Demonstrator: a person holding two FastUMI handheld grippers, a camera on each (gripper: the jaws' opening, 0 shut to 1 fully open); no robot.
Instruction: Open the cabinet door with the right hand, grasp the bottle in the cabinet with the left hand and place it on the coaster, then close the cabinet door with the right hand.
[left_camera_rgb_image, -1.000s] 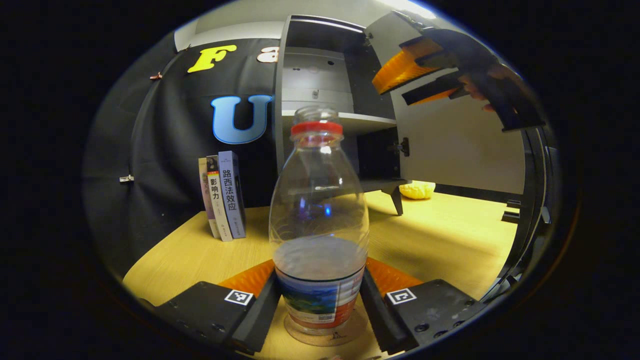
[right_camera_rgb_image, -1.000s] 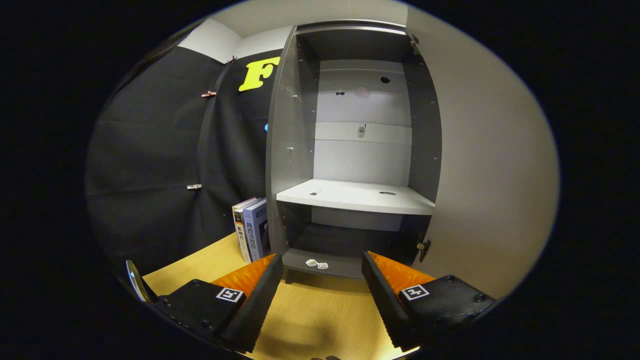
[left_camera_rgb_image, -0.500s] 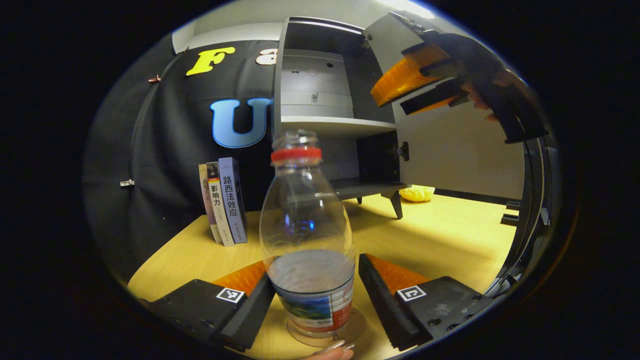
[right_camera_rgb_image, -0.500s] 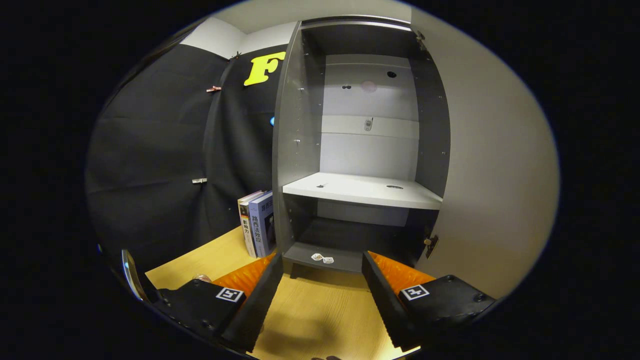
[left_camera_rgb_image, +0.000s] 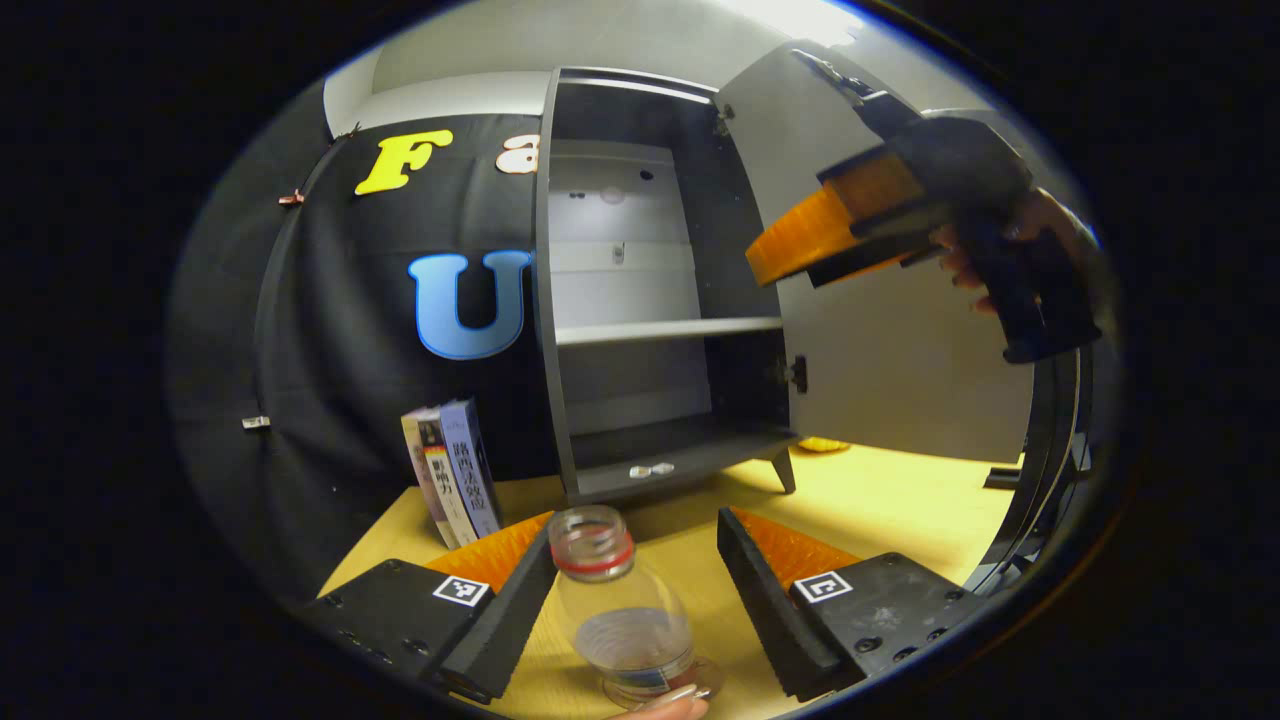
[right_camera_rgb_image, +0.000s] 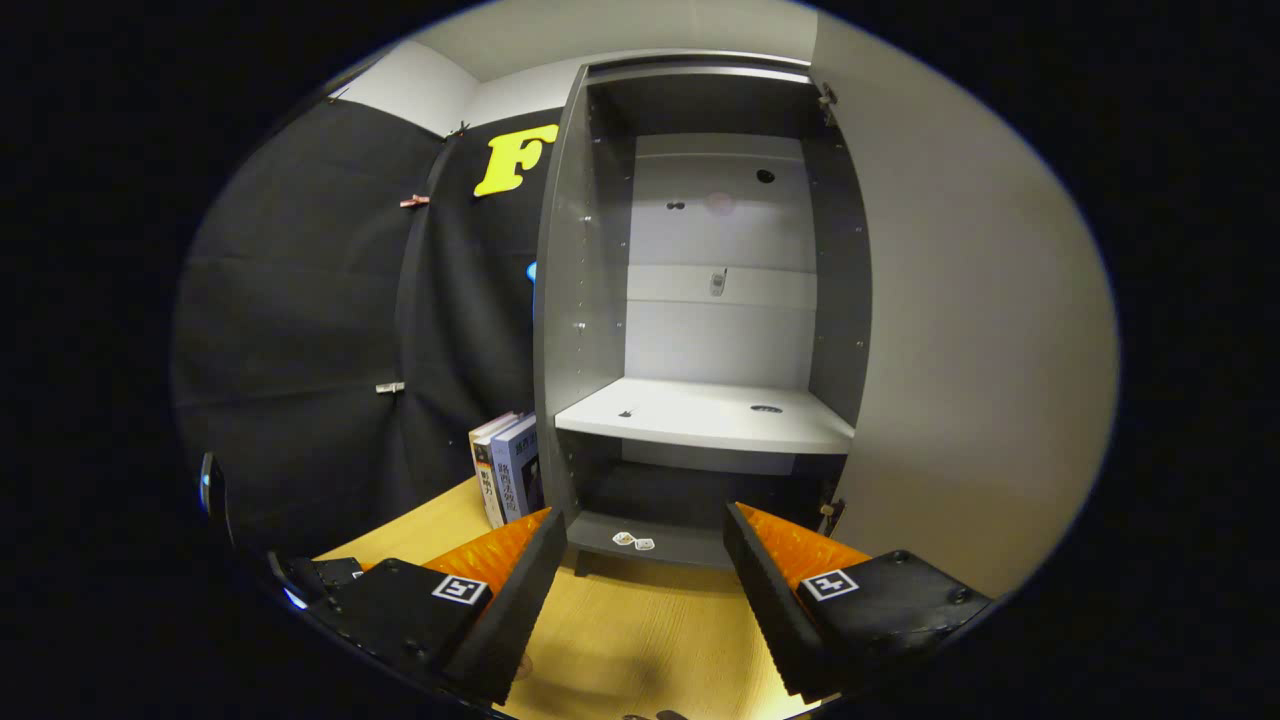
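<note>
The clear bottle (left_camera_rgb_image: 615, 610) with a red neck ring and some water stands upright on a round coaster (left_camera_rgb_image: 700, 685) on the wooden table. My left gripper (left_camera_rgb_image: 635, 590) is open and raised above it, its fingers apart from the bottle. The grey cabinet (left_camera_rgb_image: 640, 290) stands with its door (left_camera_rgb_image: 890, 350) swung wide to the right. Held by a hand, my right gripper (left_camera_rgb_image: 810, 255) shows at upper right in the left gripper view, next to the door. In the right gripper view my right gripper (right_camera_rgb_image: 640, 590) is open, facing the cabinet (right_camera_rgb_image: 715, 330) and the door's (right_camera_rgb_image: 980, 330) inner face.
A few books (left_camera_rgb_image: 452, 480) lean against the black cloth left of the cabinet, also seen as books (right_camera_rgb_image: 508, 475). Two small tags (right_camera_rgb_image: 633, 541) lie on the cabinet's bottom shelf. A yellow object (left_camera_rgb_image: 822, 444) peeks out behind the cabinet leg. A fingertip (left_camera_rgb_image: 665, 708) shows at the bottom edge.
My left gripper has let go of the bottle, opened and lifted up and back, so the bottle now stands low between its fingers. The right gripper has shifted slightly near the door.
</note>
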